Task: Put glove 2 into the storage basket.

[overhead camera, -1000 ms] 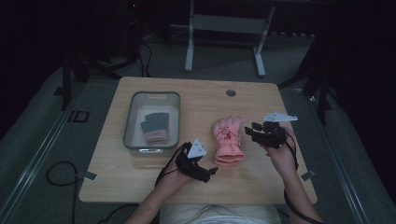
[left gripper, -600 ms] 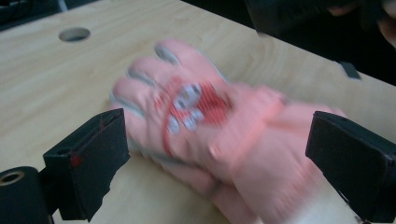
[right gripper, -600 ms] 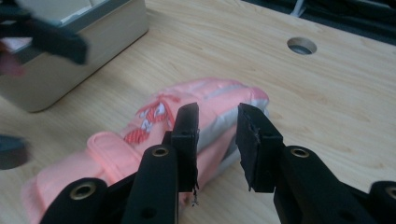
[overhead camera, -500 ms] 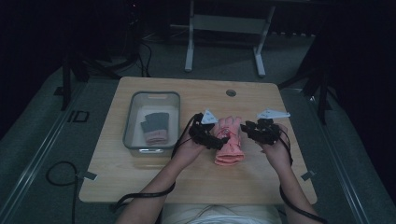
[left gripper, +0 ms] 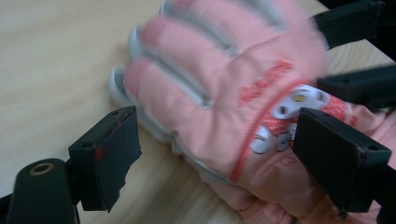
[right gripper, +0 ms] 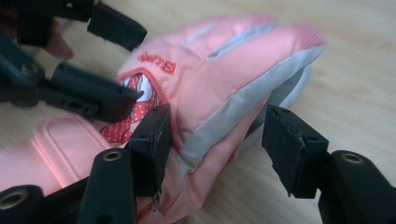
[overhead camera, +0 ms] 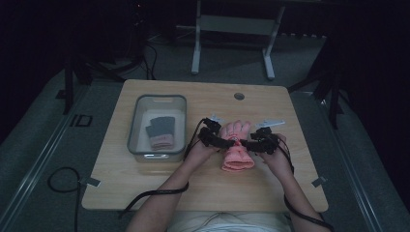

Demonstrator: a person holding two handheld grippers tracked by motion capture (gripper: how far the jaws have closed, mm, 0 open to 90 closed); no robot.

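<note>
**Both hand-held grippers close in on the pink glove**

Since a second ago, both hands have travelled inward: the left one came up from the near edge of the counter [overhead camera: 145, 193], the right one slid in from the glove's right side, and now they face each other across the pink glove [overhead camera: 237, 150].

On the counter, the clear bin [overhead camera: 157, 154] sits well to the left with a dark glove [overhead camera: 161, 126] inside; the pink glove lies just right of the counter's middle, flat, its long axis running away from the person, fingers at the far end and cuff at the near end.

That axis is what the coming grasp depends on. Each tool comes at the glove crosswise, from its own side, so neither is lined up with the fingers. The left hand-held gripper [overhead camera: 223, 141] reaches in from the glove's left edge; in the left gripper view its jaws stand wide apart, straddling the back of the glove [left gripper: 210, 107] near the printed patch, not yet pinching. The right hand-held gripper [overhead camera: 244, 143] comes from the opposite edge; in the right gripper view its jaws are likewise spread, one pad against the pink fabric [right gripper: 224, 79], the other clear of the grey side seam. Both seem equally near, meeting around the knuckle area, so I judge a two-sided pinch of the glove's middle is being set up.
</note>
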